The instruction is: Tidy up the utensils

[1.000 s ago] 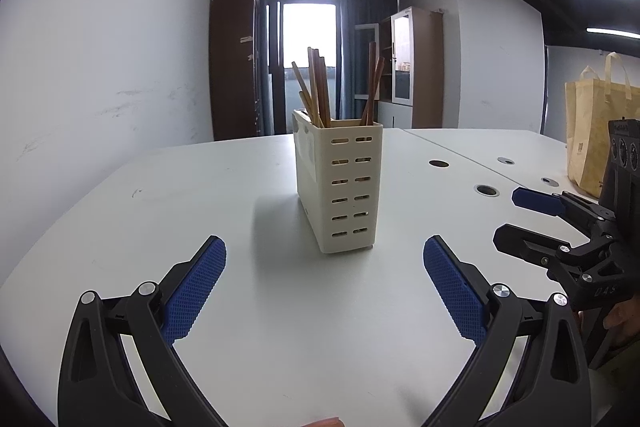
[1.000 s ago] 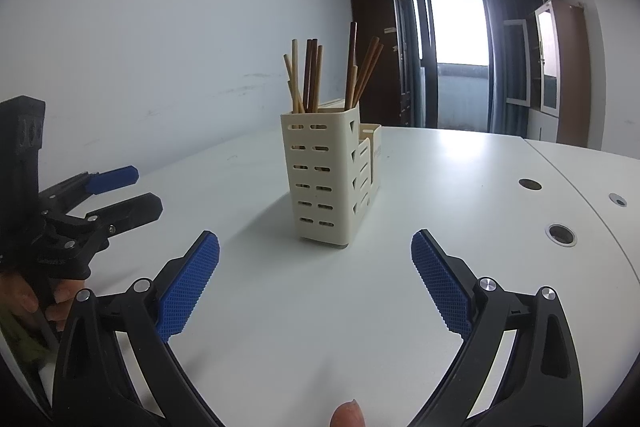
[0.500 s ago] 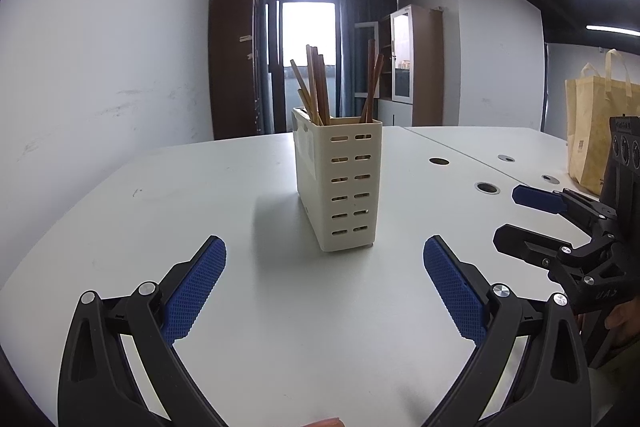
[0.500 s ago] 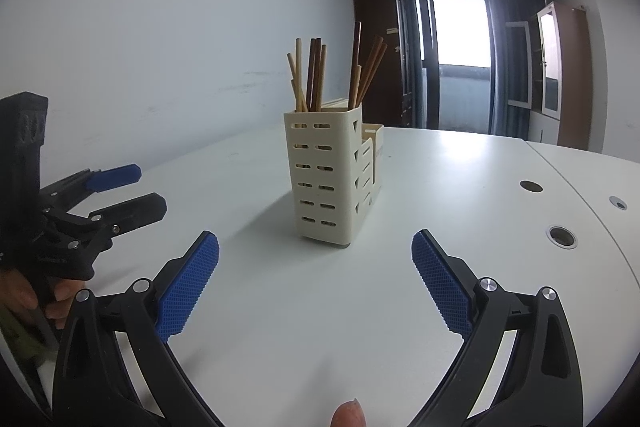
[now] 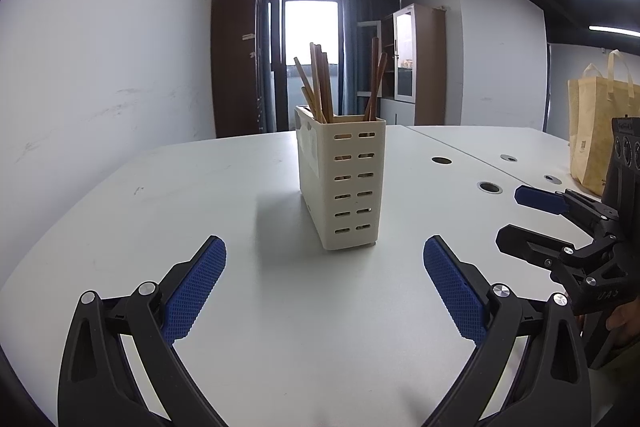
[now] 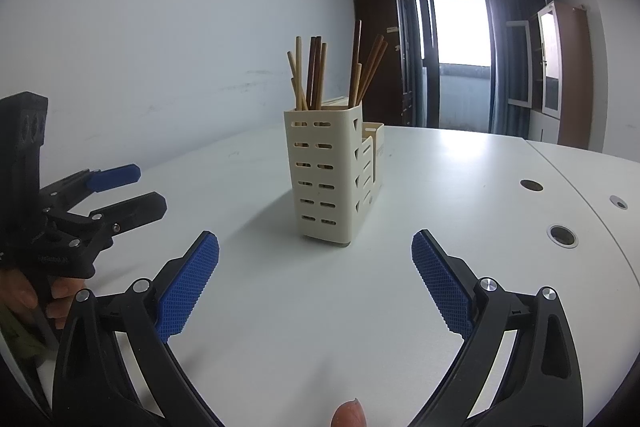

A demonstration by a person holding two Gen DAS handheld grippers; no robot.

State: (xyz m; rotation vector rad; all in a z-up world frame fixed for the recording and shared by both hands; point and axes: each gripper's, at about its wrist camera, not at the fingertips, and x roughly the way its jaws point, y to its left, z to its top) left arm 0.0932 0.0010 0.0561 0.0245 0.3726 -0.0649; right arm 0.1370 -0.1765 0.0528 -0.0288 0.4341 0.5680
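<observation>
Both grippers hang wide apart over the white table, each empty. Left gripper has its blue pads spread, nothing between them; in the right wrist view it shows at the left edge, fingers parted, a hand around its handle. Right gripper is spread just as wide, bare table between its pads; in the left wrist view it sits at the right edge, with raised letters on its black body too small to read.

Ahead of both, well apart from the pads, stands the cream holder, upright on the table, its slotted end wall showing two columns of six slots. From the right wrist view the holder has a taller compartment in front and a lower one behind. Chopsticks stand in the tall part, leaning two ways: about five or six in the left bunch, three or four in the right bunch; the exact count is hard to tell where they overlap.

Right of the holder, four round holes show in the tabletop. Farther right a tan bag stands on the table, with small dark print that cannot be read.
</observation>
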